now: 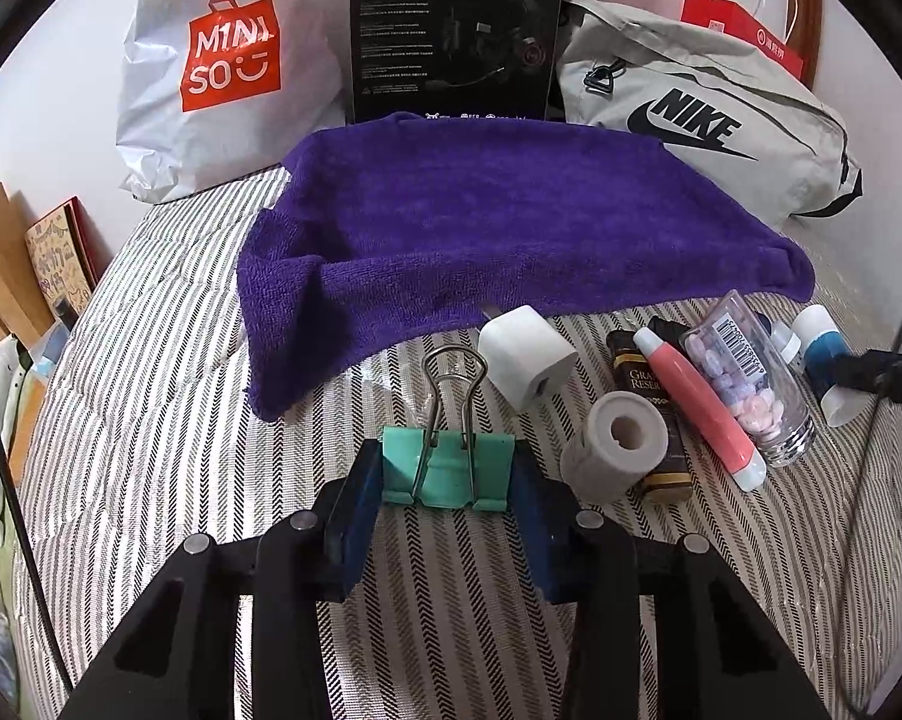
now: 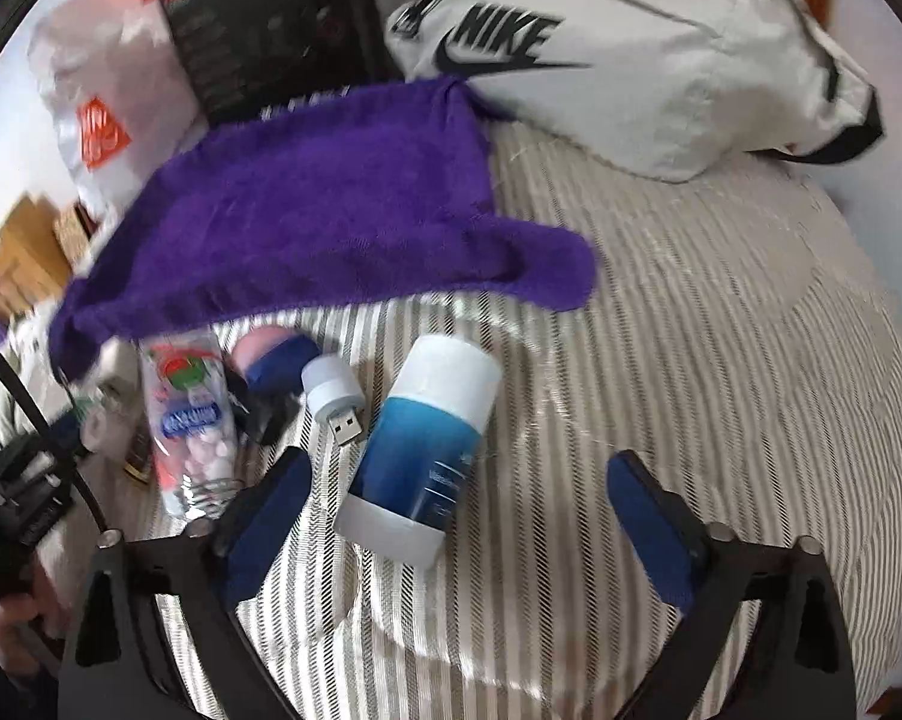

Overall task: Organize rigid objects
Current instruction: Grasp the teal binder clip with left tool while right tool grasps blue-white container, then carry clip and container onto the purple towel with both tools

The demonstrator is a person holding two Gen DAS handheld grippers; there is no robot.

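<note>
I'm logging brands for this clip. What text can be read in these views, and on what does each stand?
"MINI SO": white plastic bag.
"NIKE": grey bag.
"HECATE" and "G2": black box; its small print is too small to read.
"GRA... RESER...", partly hidden: dark packet.
Barcode digits on the clear candy tube: too small.
Blue bottle print: blurred.
Red bag print: unreadable.

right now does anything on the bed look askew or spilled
Nothing is spilled. The purple towel lies rumpled, its near left corner folded over. The candy tube, pink tube and grey roll lie heaped across a dark box.
</note>
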